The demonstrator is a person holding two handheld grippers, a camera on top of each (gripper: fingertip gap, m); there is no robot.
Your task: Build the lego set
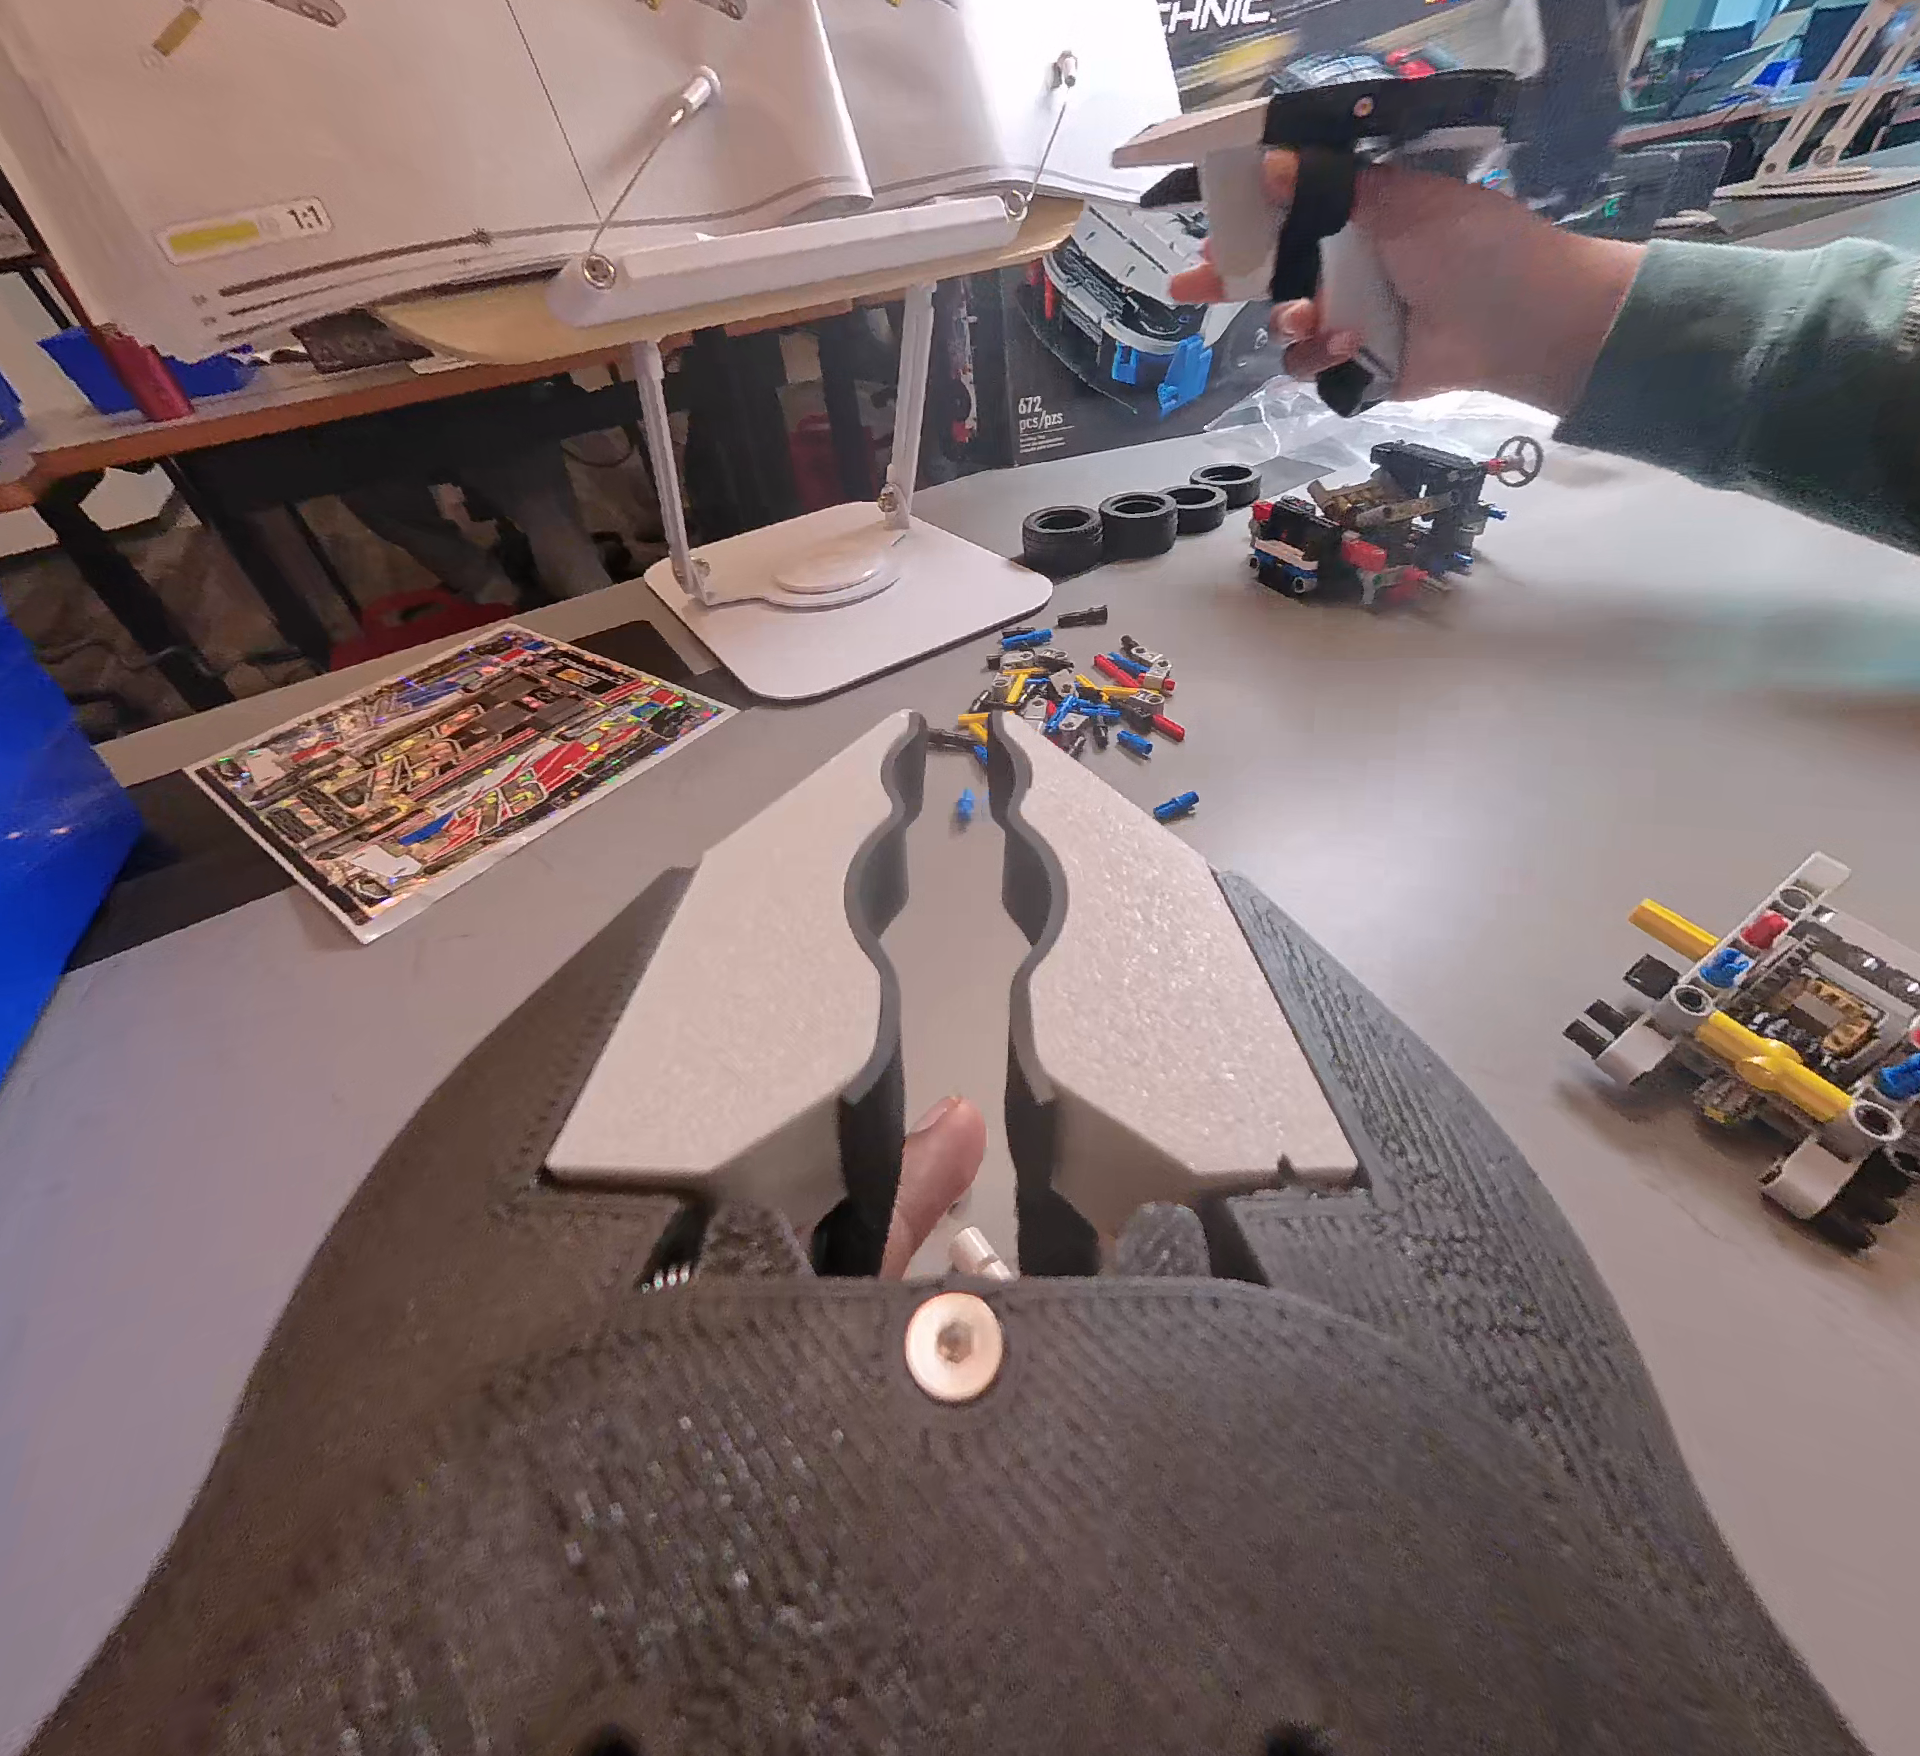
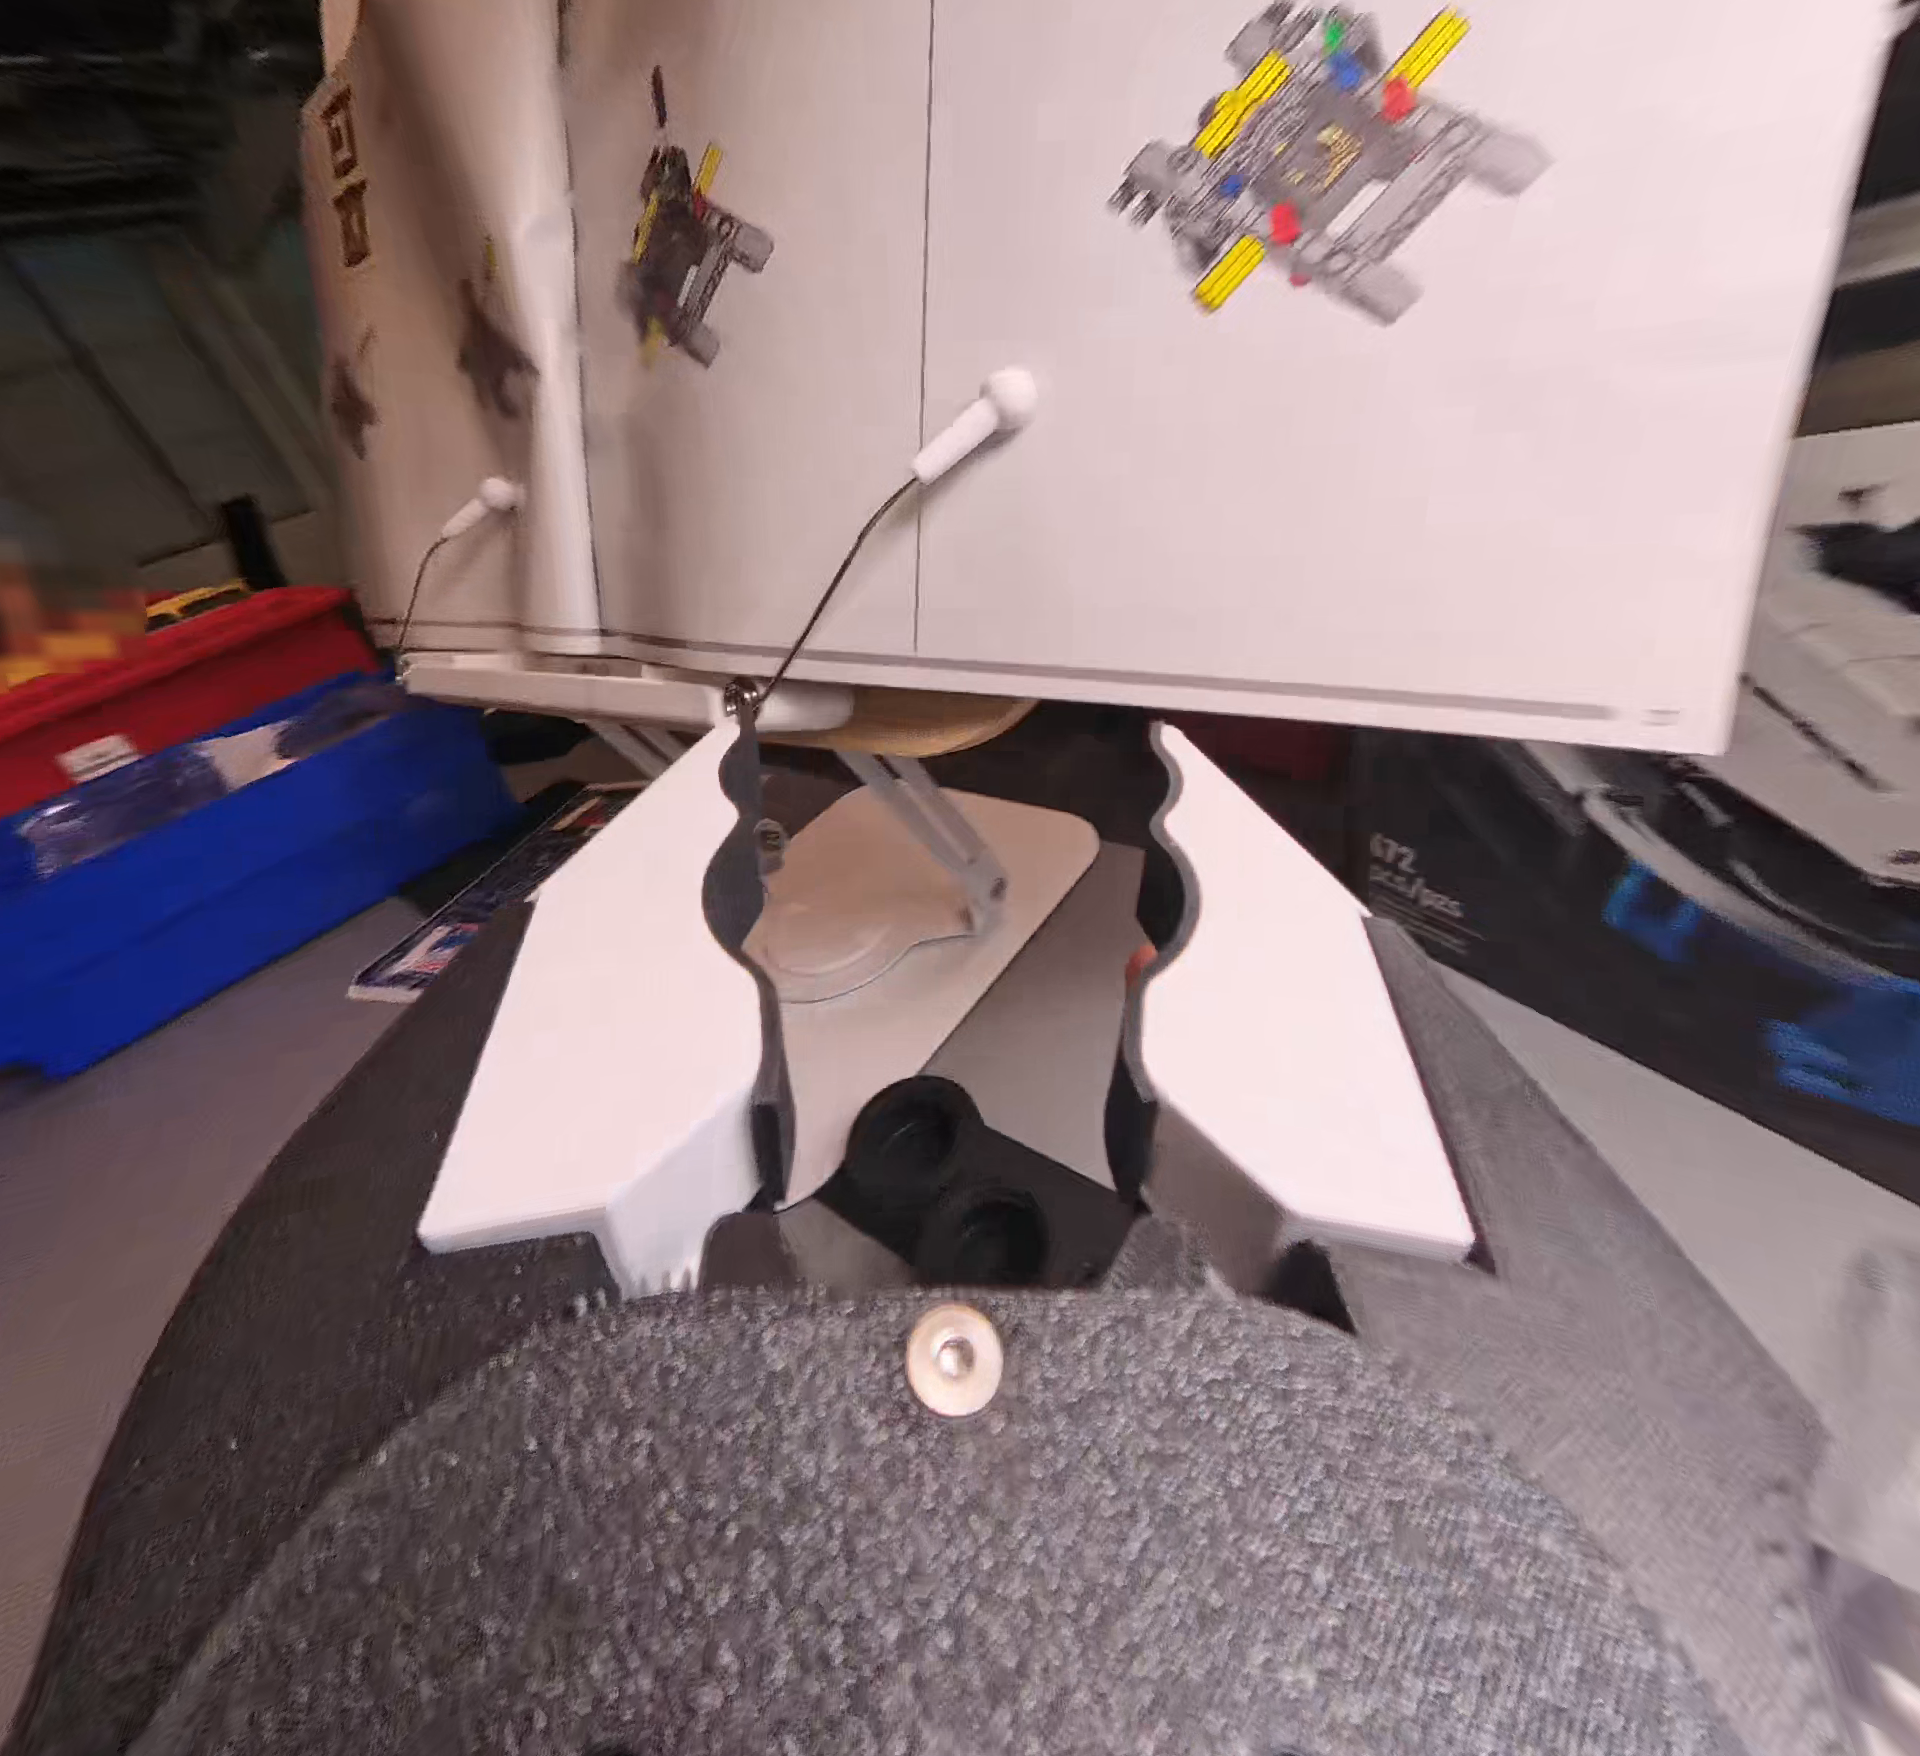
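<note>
Pins (image 1: 1081, 683) in a loose scatter lie on the table (image 1: 1403, 1343) just in front of the stand (image 1: 847, 610), which serves as the landmark. In the left wrist view the left gripper (image 1: 958, 750) points at that scatter with its fingers nearly together, a narrow slot between them and nothing in it. Right of the stand sit four tyres (image 1: 1138, 511) and a dark sub-assembly (image 1: 1371, 527); nearer and further right lies the chassis (image 1: 1777, 1031) with yellow axles. Left of the stand is a sticker sheet (image 1: 457, 771). Above the tyres a hand carries the right gripper (image 1: 1195, 179) toward the manual (image 1: 520, 44) propped on the stand. In the right wrist view, blurred, the right gripper (image 2: 940, 750) is spread wide and empty, aimed at the manual's (image 2: 1247, 459) lower edge. The step looks like turning or checking a page. To do it well, I would catch only the top sheet near its free corner, pinch lightly, and avoid the wire page holders (image 2: 971, 423).
</note>
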